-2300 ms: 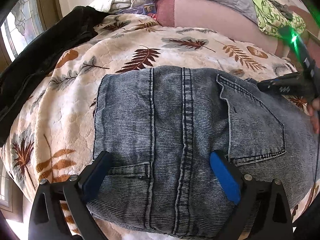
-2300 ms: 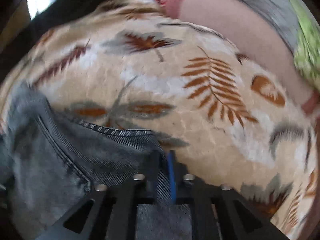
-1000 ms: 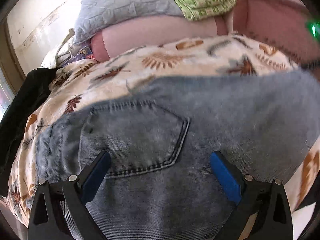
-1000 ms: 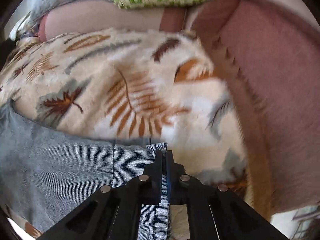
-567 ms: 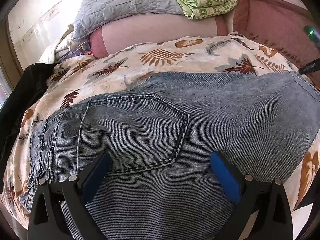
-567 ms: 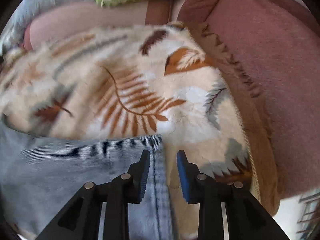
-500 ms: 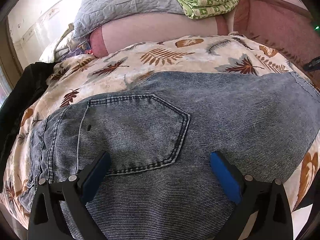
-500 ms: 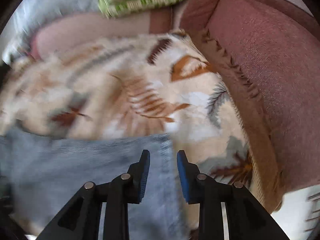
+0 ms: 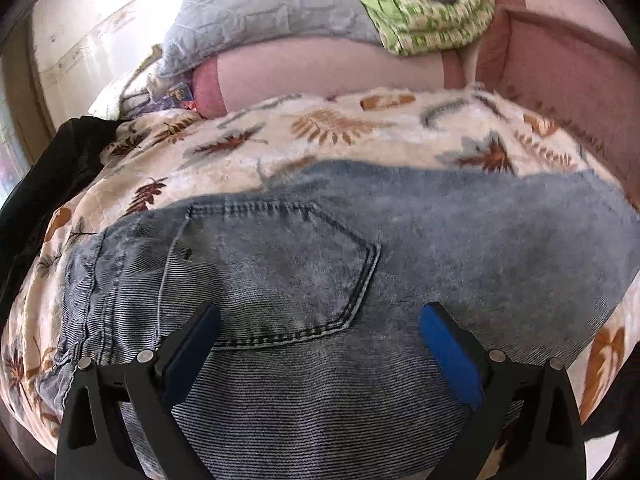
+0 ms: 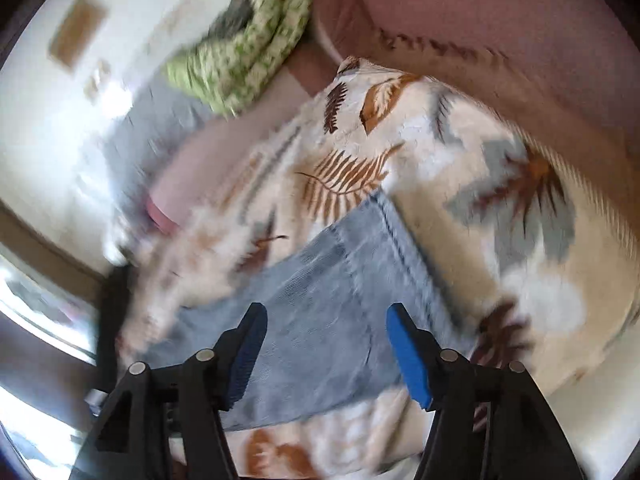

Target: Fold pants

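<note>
Leaf-print blanket [image 9: 344, 132] covers bed; jeans [image 9: 320, 280] lie flat on it, pocket up. Left tool [image 9: 318, 340] spread wide over jeans, gripping nothing. Right tool [image 10: 326, 344] has just been opening, jaws spread, nothing between them, above hem end. Green quilt [image 9: 432, 16] far.

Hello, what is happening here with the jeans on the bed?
A person with a claw in each hand is folding jeans on a leaf-print blanket. The right claw has just been opening, nothing is between its pads, and the jeans' hem lies flat beyond it. The left claw hovers open over the back pocket.
</note>
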{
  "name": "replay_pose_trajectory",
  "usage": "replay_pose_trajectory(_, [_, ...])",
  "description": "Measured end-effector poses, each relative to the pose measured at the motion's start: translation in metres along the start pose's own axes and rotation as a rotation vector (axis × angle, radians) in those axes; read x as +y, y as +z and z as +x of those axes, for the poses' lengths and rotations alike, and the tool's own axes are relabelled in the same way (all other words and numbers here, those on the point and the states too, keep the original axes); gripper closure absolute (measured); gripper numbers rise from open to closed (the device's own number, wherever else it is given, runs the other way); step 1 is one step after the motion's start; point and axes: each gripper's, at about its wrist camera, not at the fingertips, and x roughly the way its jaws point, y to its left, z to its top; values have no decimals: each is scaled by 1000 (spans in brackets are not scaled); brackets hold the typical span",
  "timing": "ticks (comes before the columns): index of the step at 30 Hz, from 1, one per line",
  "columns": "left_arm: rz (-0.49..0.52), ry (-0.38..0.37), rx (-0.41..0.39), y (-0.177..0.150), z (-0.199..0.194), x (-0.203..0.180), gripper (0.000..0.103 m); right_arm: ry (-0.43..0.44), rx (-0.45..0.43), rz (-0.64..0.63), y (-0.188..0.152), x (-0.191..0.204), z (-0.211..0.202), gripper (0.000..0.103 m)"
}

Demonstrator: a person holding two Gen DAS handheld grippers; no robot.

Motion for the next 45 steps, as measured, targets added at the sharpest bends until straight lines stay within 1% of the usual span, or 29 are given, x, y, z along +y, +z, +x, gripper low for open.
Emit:
replay_pose_trajectory(1, [-13,-7,-18,0,-4,1,3,40,4,63,-12,-12,-2,37])
replay_pose_trajectory(3, [-26,-14,-27,1,-8,2,3,95,49,179,-38,-37,5,37])
replay_pose_trajectory(5, [-37,-25,-7,3,-9,0,3,102,84,234,-50,-52,17,37])
replay_pose_trajectory(7, [-49,-40,24,5,-8,-3,3,120,71,273,-51,-64,22,37])
replay_pose_trajectory(9, [-70,-54,41,7,-12,-7,3,139,31,311,-44,-73,20,37])
replay_pose_trajectory(11, [-95,-66,52,8,-17,-10,3,95,11,330,-37,-82,22,37])
replay_pose_trajectory(12, [-110,-82,60,10,-20,-13,3,89,7,346,-35,-87,23,37])
replay_pose_trajectory(14, [-131,-109,73,17,-23,-20,3,125,10,382,-27,-97,25,37])
replay_pose_trajectory(18, [-162,-168,85,45,-24,-47,3,139,2,346,-23,-98,26,38])
replay_pose_trajectory(20, [-155,-182,93,61,-19,-67,3,128,0,344,-24,-102,26,52])
replay_pose_trajectory(21, [-138,-181,94,72,-12,-82,3,110,1,346,-25,-104,27,67])
replay_pose_trajectory(22, [-124,-171,102,80,-7,-93,3,105,5,350,-26,-106,29,70])
replay_pose_trajectory(23, [-119,-163,112,85,-2,-100,3,107,6,348,-26,-108,29,71])
replay_pose_trajectory(25, [-125,-188,156,96,14,-119,3,112,5,339,-26,-107,29,71])
replay_pose_trajectory(27, [-131,-202,188,99,25,-132,3,133,6,348,-26,-111,30,70])
replay_pose_trajectory(28, [-121,-204,204,98,30,-138,3,157,1,369,-26,-114,30,66])
replay_pose_trajectory(29, [-107,-195,215,97,35,-144,3,183,-3,395,-26,-118,30,65])
replay_pose_trajectory(30, [-89,-178,224,96,40,-151,3,189,-4,404,-27,-119,31,65])
replay_pose_trajectory(32, [-63,-158,249,93,51,-158,3,177,-5,380,-26,-116,31,65])
replay_pose_trajectory(34, [-63,-151,267,92,58,-160,3,163,-5,357,-26,-112,31,65])
replay_pose_trajectory(36, [-80,-163,265,96,58,-158,3,162,-2,350,-25,-112,31,65])
replay_pose_trajectory(38, [-82,-174,241,101,50,-158,3,160,-4,349,-26,-111,32,65])
replay_pose_trajectory(39, [-64,-159,223,102,46,-159,3,155,-5,346,-26,-110,32,65])
replay_pose_trajectory(40, [-40,-126,211,102,44,-160,3,153,-5,345,-26,-110,32,65])
replay_pose_trajectory(41, [-17,-78,208,100,46,-162,3,149,-7,342,-25,-110,32,65])
replay_pose_trajectory(42, [24,6,237,94,56,-164,3,146,-7,339,-25,-110,32,65])
replay_pose_trajectory(43, [54,40,282,89,67,-168,3,139,-8,333,-25,-109,32,65])
replay_pose_trajectory(44, [91,41,356,80,82,-172,2,128,-9,324,-24,-107,32,66])
replay_pose_trajectory(45, [83,31,317,78,84,-170,1,117,-8,312,-23,-105,33,68])
